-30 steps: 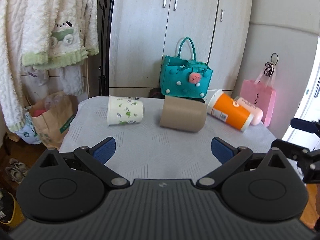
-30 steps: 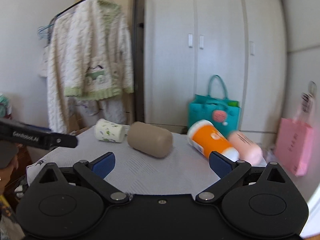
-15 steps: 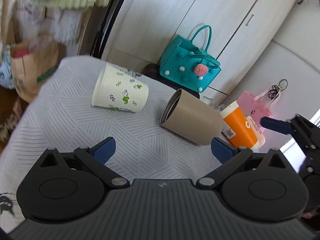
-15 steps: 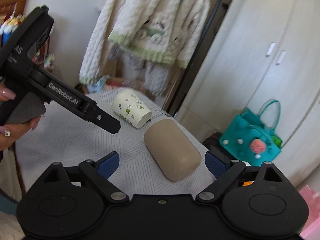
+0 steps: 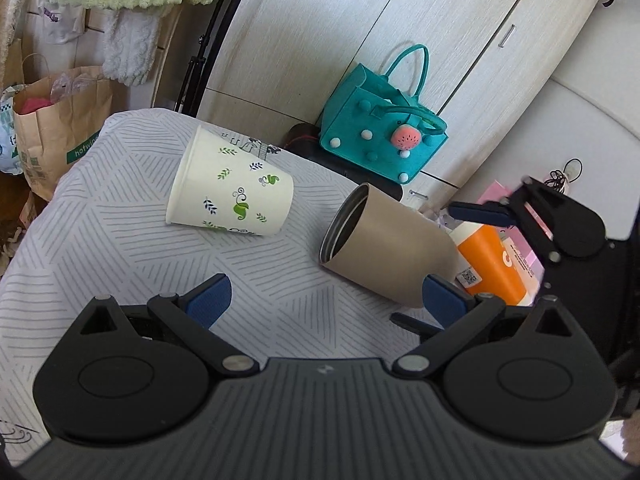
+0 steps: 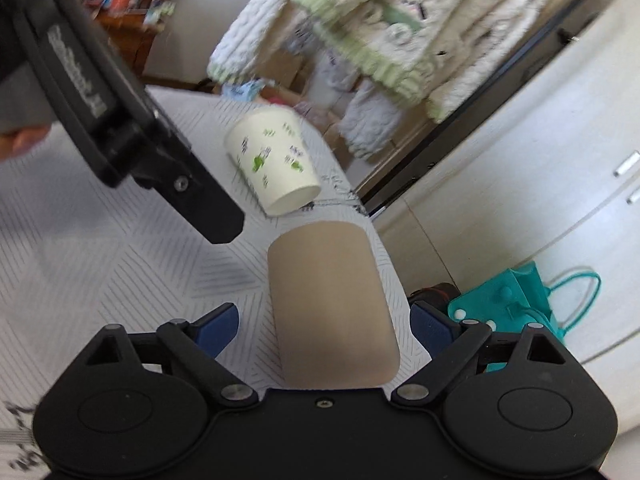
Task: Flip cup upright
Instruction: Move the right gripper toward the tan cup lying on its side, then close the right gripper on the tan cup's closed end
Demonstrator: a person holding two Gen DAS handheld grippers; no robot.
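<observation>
A tan cup [image 5: 390,246] lies on its side on the white patterned table [image 5: 100,208], its open mouth toward the left. A white paper cup with green leaves [image 5: 230,188] lies on its side beyond it. My left gripper [image 5: 326,300] is open and empty, above the table in front of both cups. My right gripper [image 6: 324,322] is open, its fingers on either side of the tan cup's closed end [image 6: 332,304], not touching it. The right gripper also shows in the left wrist view [image 5: 552,224].
An orange-and-white cup [image 5: 490,258] lies on its side right of the tan cup. A teal bag [image 5: 380,132] and a pink bag [image 5: 532,256] stand behind the table by the wardrobe. A brown paper bag [image 5: 52,120] stands at the left. Clothes [image 6: 372,36] hang on a rack.
Both grippers have moved closer to the cups. The right gripper has swung in over the tan cup, which now lies between its open fingers. The cups have not moved.
</observation>
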